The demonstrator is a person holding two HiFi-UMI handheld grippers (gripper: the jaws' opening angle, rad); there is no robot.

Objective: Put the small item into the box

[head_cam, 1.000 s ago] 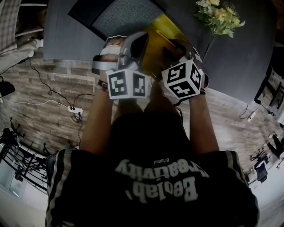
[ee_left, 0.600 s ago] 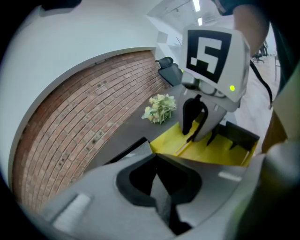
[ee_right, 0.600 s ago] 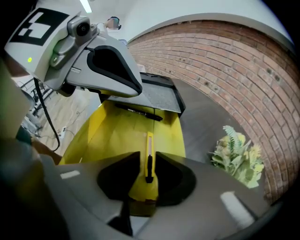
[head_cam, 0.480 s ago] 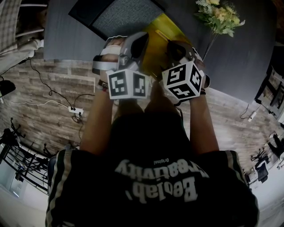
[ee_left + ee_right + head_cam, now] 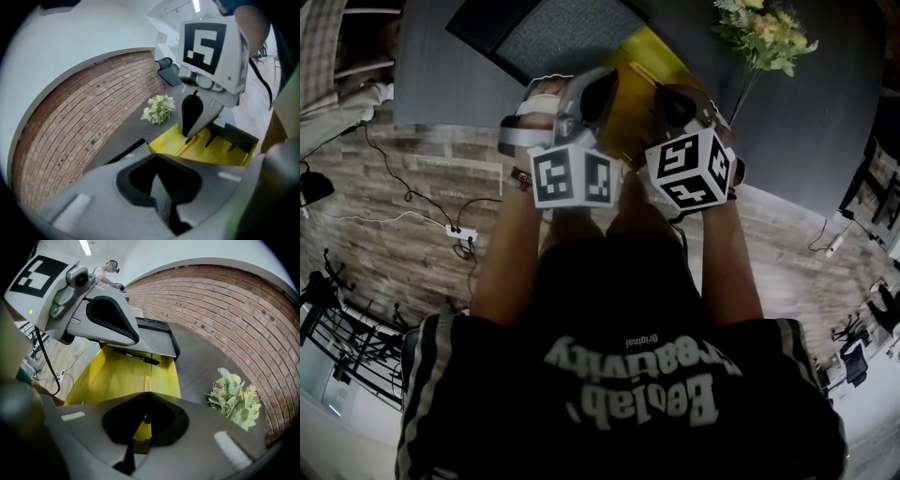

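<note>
Both grippers hang over the yellow box [image 5: 110,380], which lies open on the dark table [image 5: 201,364], its long axis running from near to far. The right gripper [image 5: 146,393] has its jaws pressed together with no thing visible between them. In the left gripper view its dark tip points straight down at the box floor, just above it or touching it; which cannot be told. The left gripper [image 5: 157,157] also shows its jaws narrow and meeting, with nothing seen in them, and it sits over the box's left side, higher than the right one.

The small item cannot be made out in any view. A thin dark strip [image 5: 136,357] lies crosswise at the box's far end, but whether it is an item or part of the box is unclear. By that reading the right gripper is the nearer to the box floor, and the coming move probably turns on what lies directly under its tip.
</note>
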